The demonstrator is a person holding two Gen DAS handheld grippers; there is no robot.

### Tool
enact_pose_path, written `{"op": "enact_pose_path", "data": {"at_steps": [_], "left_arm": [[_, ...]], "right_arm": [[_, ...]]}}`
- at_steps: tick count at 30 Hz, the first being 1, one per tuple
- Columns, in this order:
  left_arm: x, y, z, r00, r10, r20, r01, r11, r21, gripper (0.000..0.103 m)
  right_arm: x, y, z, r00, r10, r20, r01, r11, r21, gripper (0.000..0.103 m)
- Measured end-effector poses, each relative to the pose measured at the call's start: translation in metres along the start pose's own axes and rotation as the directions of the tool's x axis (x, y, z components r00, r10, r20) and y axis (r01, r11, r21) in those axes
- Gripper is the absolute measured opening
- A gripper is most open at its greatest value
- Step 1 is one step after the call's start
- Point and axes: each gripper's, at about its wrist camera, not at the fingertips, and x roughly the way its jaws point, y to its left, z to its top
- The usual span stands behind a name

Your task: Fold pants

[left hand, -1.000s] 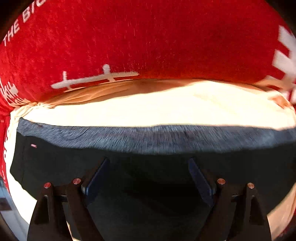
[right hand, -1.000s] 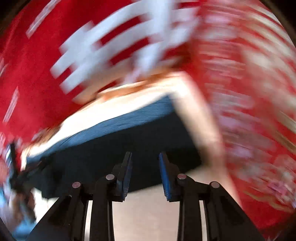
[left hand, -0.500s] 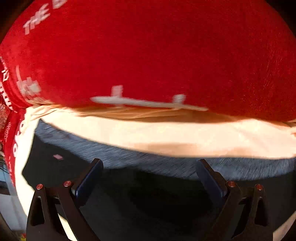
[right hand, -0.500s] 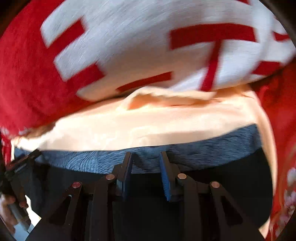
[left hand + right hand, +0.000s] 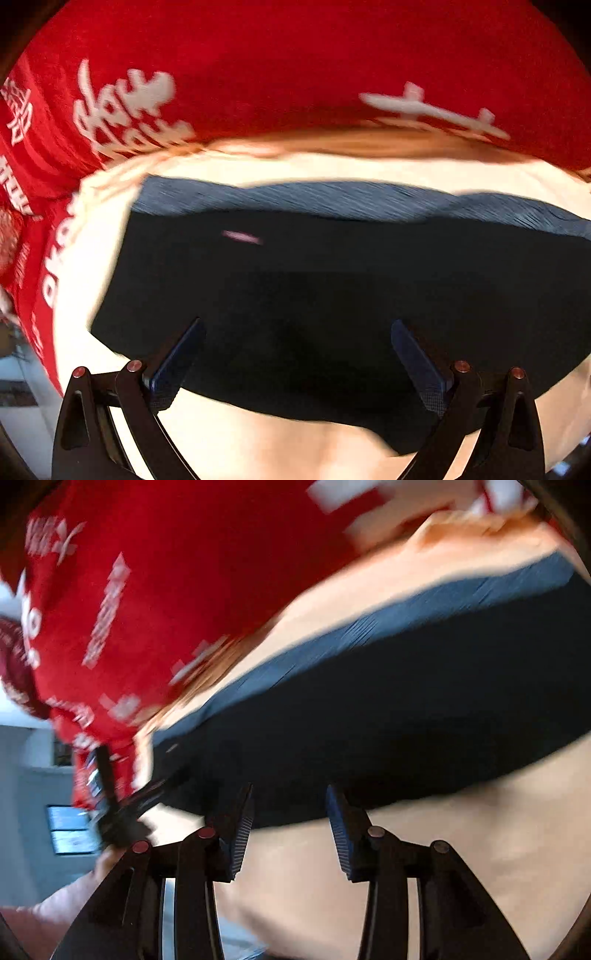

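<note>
left hand-held gripper: wide, empty, over dark folded pants with grey waistband | right hand-held gripper: narrowly parted, empty, backed off to near hem since half-second ago | pants lie flat on cream bench beside red printed cloth | fold seems finished

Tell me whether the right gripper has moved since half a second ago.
Yes. The right gripper has pulled back off the dark pants: its fingertips, earlier over the fabric, now sit at the near edge above the cream surface.
</note>
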Motion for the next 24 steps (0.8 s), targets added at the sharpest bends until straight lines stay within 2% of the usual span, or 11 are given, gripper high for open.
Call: {"op": "enact_pose_path", "data": {"at_steps": [3,5,7,11,14,18,19,21,22,24], "left_arm": [[0.006,0.043,0.005,0.997,0.064,0.035,-0.064,0.998,0.015,0.101],[0.027,0.071,0.003,0.989,0.143,0.034,-0.144,0.989,0.034,0.101],[0.052,0.099,-0.003,0.984,0.180,0.012,-0.180,0.981,0.073,0.101],[0.065,0.126,-0.007,0.999,0.038,0.010,-0.038,0.999,0.032,0.103],[0.070,0.135,-0.006,1.000,-0.026,0.003,0.026,1.000,0.001,0.103],[0.073,0.144,-0.005,0.996,-0.088,-0.009,0.088,0.996,-0.008,0.103],[0.076,0.147,-0.003,0.994,-0.105,-0.020,0.105,0.994,-0.009,0.103],[0.082,0.155,-0.001,0.992,-0.122,-0.028,0.123,0.992,0.005,0.103],[0.083,0.155,0.000,0.991,-0.130,-0.027,0.130,0.991,0.017,0.103],[0.086,0.158,0.001,0.989,-0.142,-0.026,0.143,0.989,0.024,0.103]], "right_arm": [[0.062,0.039,-0.028,0.996,0.075,-0.057,-0.074,0.997,0.020,0.046],[0.098,0.058,-0.047,0.990,0.110,-0.094,-0.106,0.993,0.042,0.046],[0.125,0.066,-0.058,0.985,0.136,-0.103,-0.128,0.989,0.077,0.046],[0.167,0.080,-0.072,0.983,0.153,-0.101,-0.139,0.981,0.138,0.046],[0.168,0.084,-0.071,0.986,0.155,-0.067,-0.146,0.981,0.131,0.046],[0.171,0.075,-0.060,0.984,0.167,-0.064,-0.154,0.974,0.165,0.046],[0.175,0.074,-0.058,0.982,0.175,-0.068,-0.160,0.970,0.182,0.038],[0.174,0.079,-0.049,0.989,0.125,-0.076,-0.110,0.977,0.181,0.009],[0.167,0.086,-0.045,0.994,0.093,-0.062,-0.084,0.986,0.145,0.009],[0.148,0.105,-0.045,0.996,0.081,-0.022,-0.079,0.994,0.079,0.009]]}}
